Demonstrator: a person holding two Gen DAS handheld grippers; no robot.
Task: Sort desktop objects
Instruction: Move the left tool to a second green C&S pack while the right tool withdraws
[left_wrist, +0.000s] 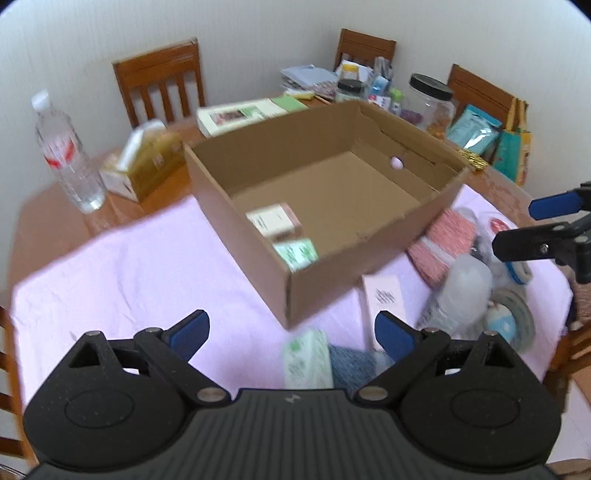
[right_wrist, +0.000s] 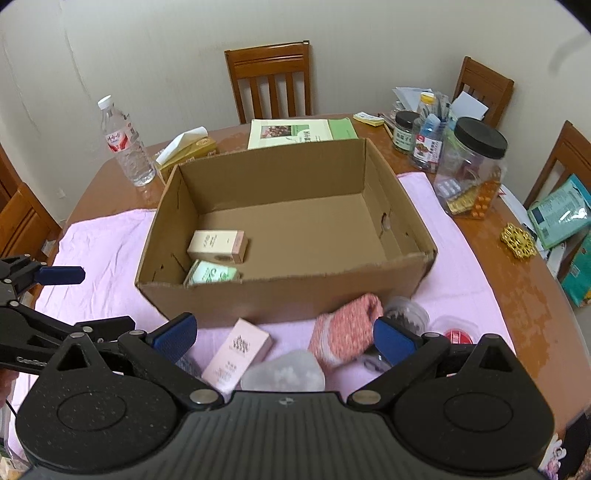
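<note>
Left gripper (left_wrist: 291, 334) spread wide, nothing between the pads. Directly below and ahead, a green packet (left_wrist: 308, 360) beside a blue knit (left_wrist: 351, 365), both blurred; long axis of the packet seemingly running away from the camera, roughly in line with the fingers.

Right gripper (right_wrist: 284, 332) also spread wide and empty. Just under it a clear bag (right_wrist: 284, 373), a pink box (right_wrist: 238, 354) toward its left finger, lying slantwise, and a pink sock (right_wrist: 347, 334) touching or nearly touching its right pad.

Beyond both, carton (right_wrist: 258, 299) on the pink cloth (right_wrist: 99, 243), open-topped, two small boxes already in its near left corner: cream box (right_wrist: 218, 245) and green box (right_wrist: 210, 275).

Judged nearest pairing: left for the green packet, right for the pink box or sock. Probably a small twist needed for the slanted pink box, then a forward carry over the carton's near wall.

Farther off, bottle (right_wrist: 127, 146), jar (right_wrist: 472, 162), chairs.
</note>
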